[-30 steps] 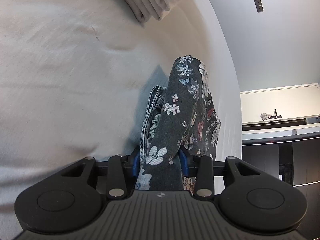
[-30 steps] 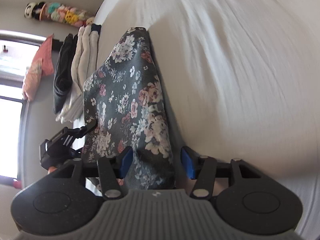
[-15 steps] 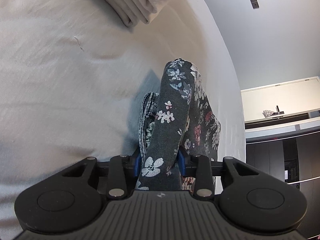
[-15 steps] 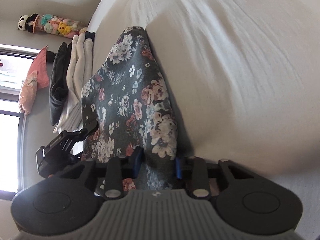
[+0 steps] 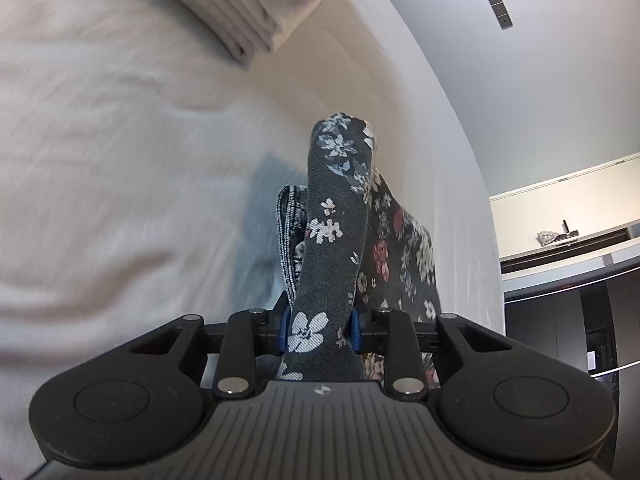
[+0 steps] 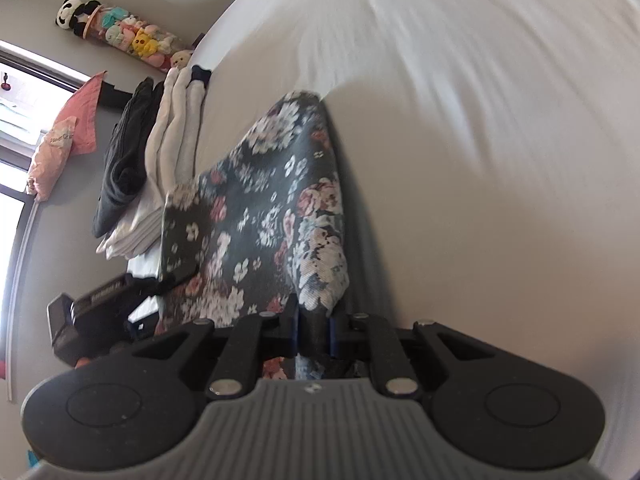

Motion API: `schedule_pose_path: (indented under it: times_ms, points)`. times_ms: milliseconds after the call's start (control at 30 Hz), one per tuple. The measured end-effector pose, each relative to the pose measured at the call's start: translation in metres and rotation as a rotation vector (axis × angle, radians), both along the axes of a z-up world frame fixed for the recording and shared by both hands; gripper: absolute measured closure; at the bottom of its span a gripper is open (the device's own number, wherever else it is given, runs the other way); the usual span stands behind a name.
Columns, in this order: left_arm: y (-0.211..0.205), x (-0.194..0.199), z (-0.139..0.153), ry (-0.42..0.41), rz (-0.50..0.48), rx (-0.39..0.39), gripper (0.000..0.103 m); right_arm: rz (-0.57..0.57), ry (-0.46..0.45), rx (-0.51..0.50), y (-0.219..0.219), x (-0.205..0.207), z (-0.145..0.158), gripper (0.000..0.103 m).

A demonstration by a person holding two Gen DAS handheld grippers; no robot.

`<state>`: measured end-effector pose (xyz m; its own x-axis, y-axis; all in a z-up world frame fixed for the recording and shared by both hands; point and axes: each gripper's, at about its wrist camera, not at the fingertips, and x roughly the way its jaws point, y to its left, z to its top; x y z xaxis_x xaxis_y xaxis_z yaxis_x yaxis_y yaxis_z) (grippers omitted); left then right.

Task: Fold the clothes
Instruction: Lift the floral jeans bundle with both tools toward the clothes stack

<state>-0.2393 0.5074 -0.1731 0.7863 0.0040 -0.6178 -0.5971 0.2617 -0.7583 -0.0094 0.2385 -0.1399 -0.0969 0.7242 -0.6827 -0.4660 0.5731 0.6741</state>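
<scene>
the white bed (image 5: 100,208) carries everything. a stack of folded clothes (image 6: 160,152) sits at its far edge. the dark floral garment (image 6: 272,208) lies near that edge, its near end lifted off the sheet. the left gripper (image 5: 319,330) and right gripper (image 6: 314,330) have just been closing, and each is clamped on a bunched fold of it.

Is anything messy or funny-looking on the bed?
Nothing looks wrong. The flowery garment is bunched up only because the left gripper and right gripper have just closed on it. The folded pile sits neatly on the white bed.
</scene>
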Motion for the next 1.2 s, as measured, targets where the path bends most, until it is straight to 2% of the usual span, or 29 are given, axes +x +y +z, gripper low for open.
schedule_pose_path:
  times_ms: [167,267,333,400,433,533,700,900,967,1000,1100,1167,1200]
  points:
    - [-0.021,0.013,0.003,0.037,0.001,-0.040,0.072,-0.035,-0.034,-0.034,-0.001,0.026,0.008,0.088]
    - [-0.024,0.017,0.002,0.052,0.000,-0.031,0.072,-0.022,-0.026,-0.071,0.006,0.035,0.006,0.087]
    - [-0.017,0.014,-0.003,0.028,0.002,-0.075,0.068,-0.020,-0.020,-0.083,0.007,0.036,0.005,0.085]
    - [-0.008,0.009,-0.005,0.017,0.003,-0.084,0.063,-0.034,-0.010,-0.084,0.006,0.036,0.004,0.078]
    - [-0.004,0.004,-0.004,0.007,0.021,-0.077,0.056,-0.043,-0.007,-0.082,0.005,0.036,0.003,0.073]
    - [0.009,-0.010,0.001,-0.021,0.077,-0.056,0.043,-0.063,-0.002,-0.085,0.001,0.036,0.001,0.052]
    - [0.018,-0.008,-0.011,-0.046,0.080,-0.078,0.040,-0.091,0.028,-0.098,-0.012,0.035,-0.008,0.044]
    - [0.023,0.010,-0.023,-0.076,0.064,-0.086,0.041,-0.119,0.084,-0.055,-0.022,0.037,-0.023,0.044]
    - [0.023,0.010,-0.026,-0.079,0.066,-0.079,0.045,-0.127,0.099,-0.033,-0.022,0.037,-0.026,0.045]
    - [0.023,0.010,-0.028,-0.079,0.067,-0.073,0.051,-0.132,0.107,-0.020,-0.022,0.037,-0.028,0.046]
    - [0.024,0.011,-0.030,-0.086,0.073,-0.059,0.061,-0.158,0.130,0.020,-0.023,0.037,-0.034,0.055]
    - [0.024,0.008,-0.031,-0.092,0.073,-0.052,0.065,-0.167,0.144,0.051,-0.023,0.036,-0.037,0.074]
    - [0.023,0.007,-0.031,-0.094,0.073,-0.047,0.067,-0.169,0.150,0.067,-0.021,0.035,-0.037,0.079]
